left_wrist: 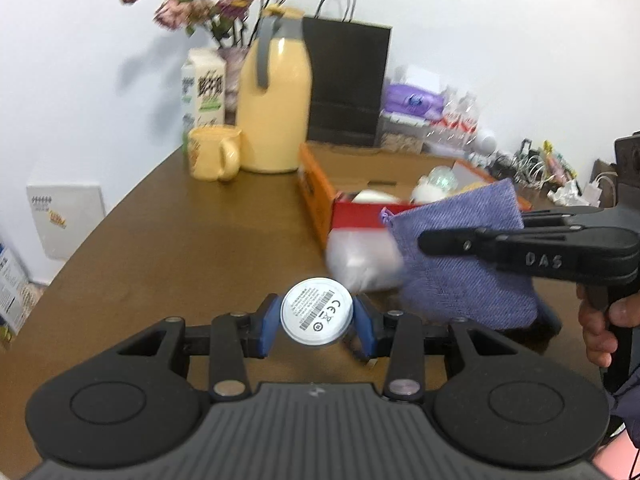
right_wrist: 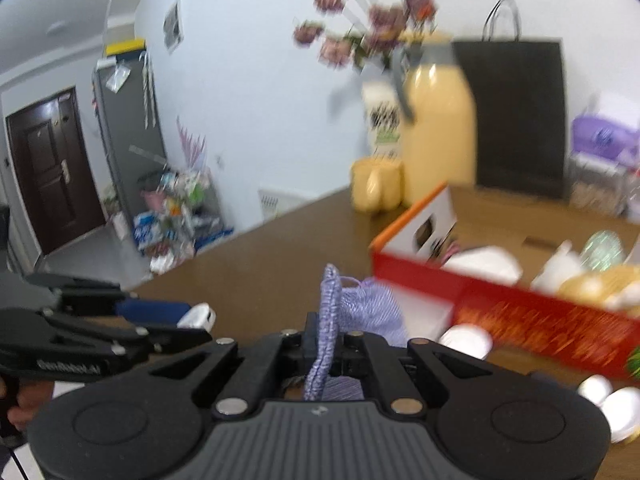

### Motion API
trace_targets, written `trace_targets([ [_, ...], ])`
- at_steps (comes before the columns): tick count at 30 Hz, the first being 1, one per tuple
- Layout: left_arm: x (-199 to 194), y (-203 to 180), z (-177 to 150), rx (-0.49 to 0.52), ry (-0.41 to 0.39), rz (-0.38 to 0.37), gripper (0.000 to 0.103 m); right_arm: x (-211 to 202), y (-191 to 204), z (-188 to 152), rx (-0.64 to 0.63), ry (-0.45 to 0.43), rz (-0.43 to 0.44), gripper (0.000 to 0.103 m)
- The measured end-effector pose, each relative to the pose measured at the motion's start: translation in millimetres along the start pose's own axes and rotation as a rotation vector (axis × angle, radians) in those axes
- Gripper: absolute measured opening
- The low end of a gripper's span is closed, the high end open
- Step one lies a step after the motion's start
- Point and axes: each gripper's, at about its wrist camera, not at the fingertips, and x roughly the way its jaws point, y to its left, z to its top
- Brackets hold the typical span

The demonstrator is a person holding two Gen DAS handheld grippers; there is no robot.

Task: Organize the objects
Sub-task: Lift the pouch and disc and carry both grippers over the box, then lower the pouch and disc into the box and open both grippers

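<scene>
low in the centre of the left wrist view, the left gripper (left_wrist: 317, 318) pinches a round white disc with a printed label (left_wrist: 317, 311) between its blue pads. at right, the right gripper (right_wrist: 324, 340) is clamped on a purple woven fabric pouch (left_wrist: 464, 256), held above the brown wooden table (left_wrist: 168, 248) just beside the open red-orange cardboard box (left_wrist: 320, 200).

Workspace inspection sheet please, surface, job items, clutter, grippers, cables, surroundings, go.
Surface: brown wooden table.
Job's things: white round device; purple fabric pouch; open red box holding assorted items.
Clutter: yellow jug, yellow mug, carton, black paper bag, flowers.
Grippers: left gripper clamps the device; right gripper pinches the pouch.
Cables: nothing seen.
Surroundings: white wall, dark door.
</scene>
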Motion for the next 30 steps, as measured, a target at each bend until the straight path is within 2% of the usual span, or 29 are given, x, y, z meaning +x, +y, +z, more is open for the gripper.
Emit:
trace_targets([
  [8,24,-33,50,0.041,-0.095,-0.048,0.04,-31,-35,38,0.027,-0.134,-0.048,0.001],
  [14,59,-55,91,0.06,-0.143,-0.085,0.04,-24,-75,67,0.082,-0.201,-0.047,0.001],
  [19,100,-68,121,0.064,-0.155,-0.087,0.04,-11,-112,89,0.132,-0.254,-0.033,0.001],
  [25,170,-74,139,0.053,-0.107,-0.046,0.04,34,-172,89,0.208,-0.184,-0.107,0.001],
  [30,216,-81,136,0.081,-0.05,-0.011,0.04,63,-205,70,0.221,-0.113,-0.233,0.001],
])
